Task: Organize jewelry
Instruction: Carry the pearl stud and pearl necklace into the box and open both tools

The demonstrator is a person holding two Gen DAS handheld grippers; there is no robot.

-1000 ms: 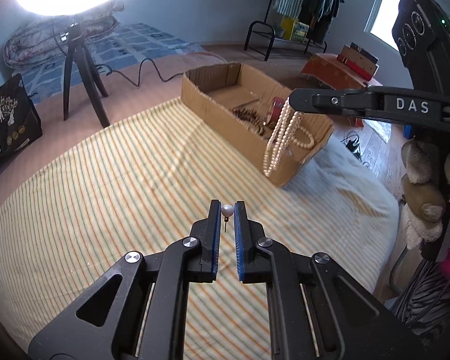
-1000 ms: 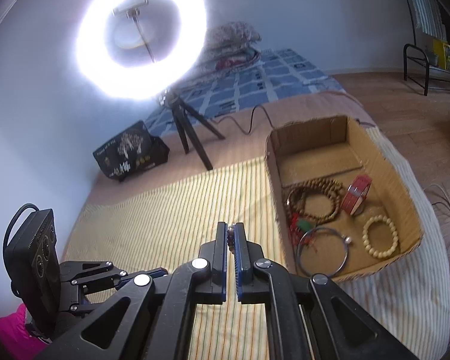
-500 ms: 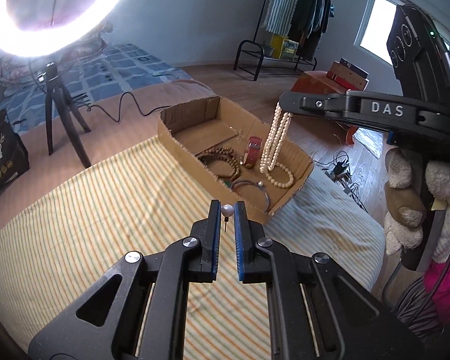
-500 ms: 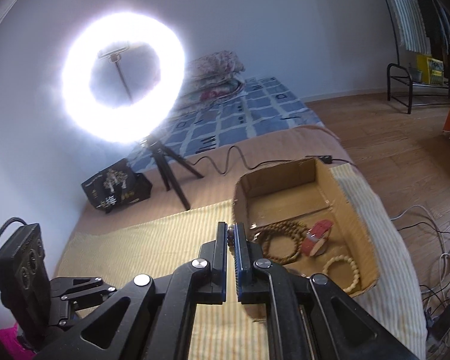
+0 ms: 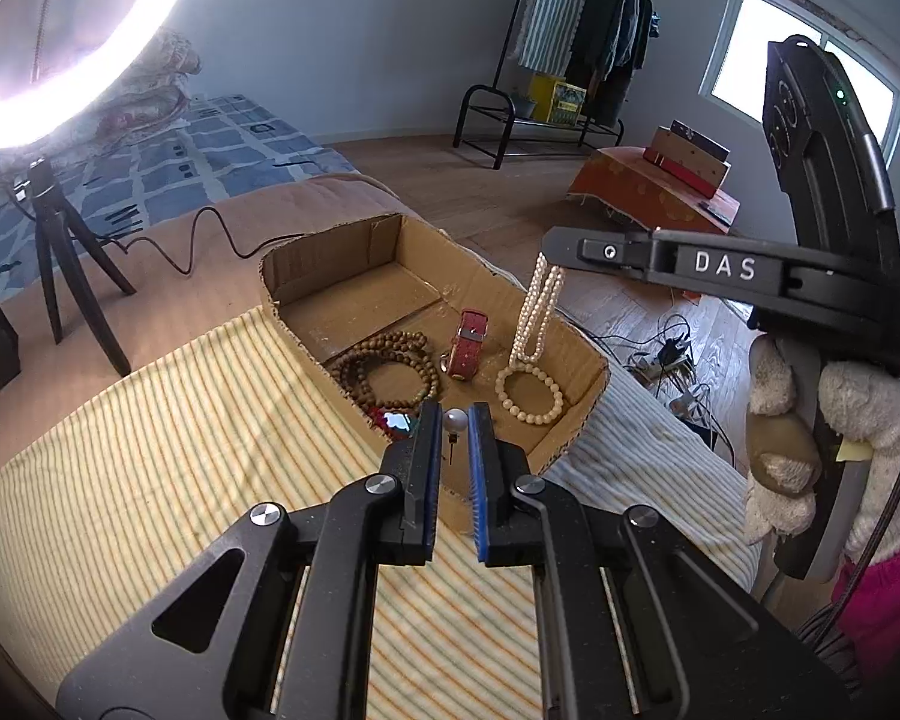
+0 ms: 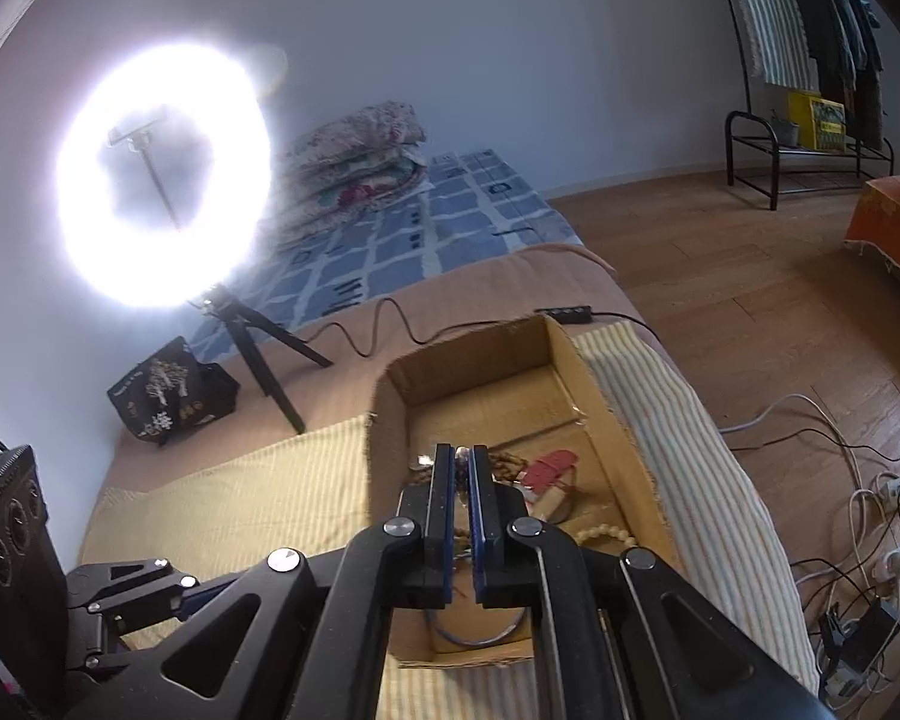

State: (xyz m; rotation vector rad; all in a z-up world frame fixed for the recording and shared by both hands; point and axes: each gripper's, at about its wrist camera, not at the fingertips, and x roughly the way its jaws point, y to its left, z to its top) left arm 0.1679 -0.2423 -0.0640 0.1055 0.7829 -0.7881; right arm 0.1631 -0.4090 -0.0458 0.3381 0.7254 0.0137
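My left gripper (image 5: 455, 429) is shut on a pearl stud earring (image 5: 455, 420), its pin pointing down, just short of the cardboard box's (image 5: 594, 369) near wall. My right gripper (image 5: 552, 249) reaches in from the right, shut on a pearl necklace (image 5: 537, 312) that dangles into the box. Below it lie a cream bead bracelet (image 5: 529, 393), a red strap (image 5: 467, 342) and brown wooden beads (image 5: 390, 363). In the right wrist view the right gripper (image 6: 462, 457) pinches a bead over the box (image 6: 384, 420); the hanging strand is hidden.
The box sits on a yellow striped cloth (image 5: 168, 450) over a bed. A ring light on a tripod (image 5: 60, 276) with its cable stands beyond, beside a black bag (image 6: 168, 390). A metal bangle (image 6: 480, 639) lies in the box. Cables and power strips (image 6: 858, 516) litter the floor at right.
Both grippers have travelled toward the box. The necklace, first in front of the box's near wall, now hangs over its inside. The box has come closer in both views.
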